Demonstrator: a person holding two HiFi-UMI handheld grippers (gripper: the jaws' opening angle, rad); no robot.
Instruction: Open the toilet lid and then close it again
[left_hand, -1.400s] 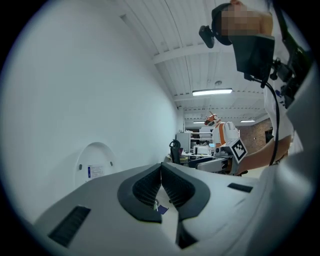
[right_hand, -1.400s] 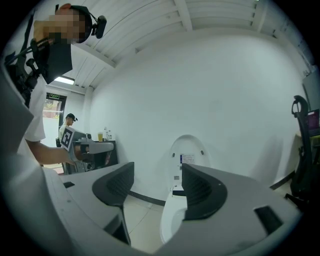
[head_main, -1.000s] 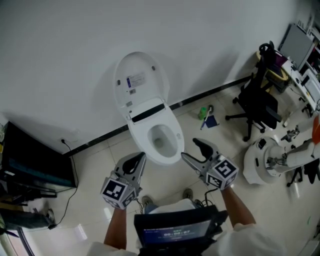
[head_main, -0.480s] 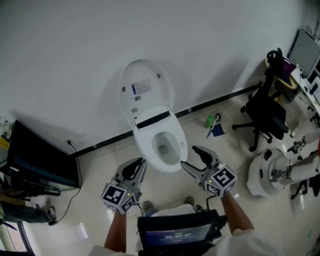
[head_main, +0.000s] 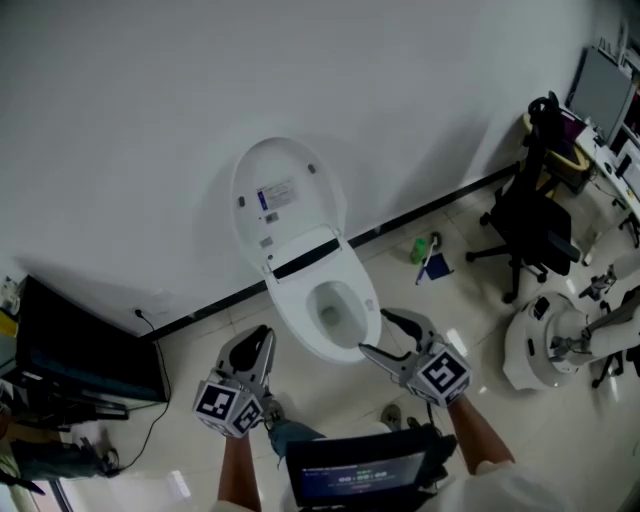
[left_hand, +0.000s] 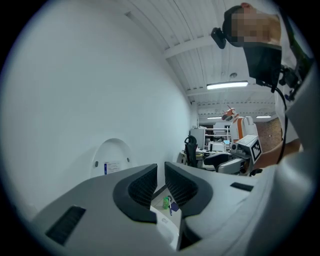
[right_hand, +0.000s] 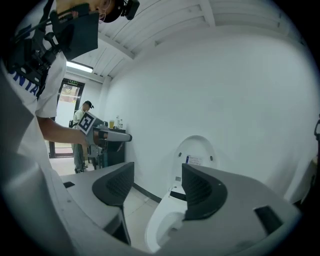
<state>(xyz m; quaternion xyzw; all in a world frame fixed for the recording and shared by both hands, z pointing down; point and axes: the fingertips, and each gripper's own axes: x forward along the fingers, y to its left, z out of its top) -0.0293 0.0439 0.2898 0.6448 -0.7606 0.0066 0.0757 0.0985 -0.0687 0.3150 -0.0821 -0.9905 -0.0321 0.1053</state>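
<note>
Lid: the toilet lid (head_main: 282, 195) stands upright against the wall (head_main: 300, 70), just as it did a second ago, and the bowl (head_main: 335, 310) is uncovered below it.
Change: the toilet sits lower and nearer in the head view than before, and the left gripper (head_main: 262, 338) has drawn off to the bowl's left.
Left jaws: only a narrow slit apart, with nothing between them, well apart from the lid.
Right jaws: the right gripper (head_main: 375, 332) holds them wide apart as before, empty, just beside the bowl's front rim.
Meaning: opening looks done. Closing is not begun, since neither gripper touches the lid.
</note>
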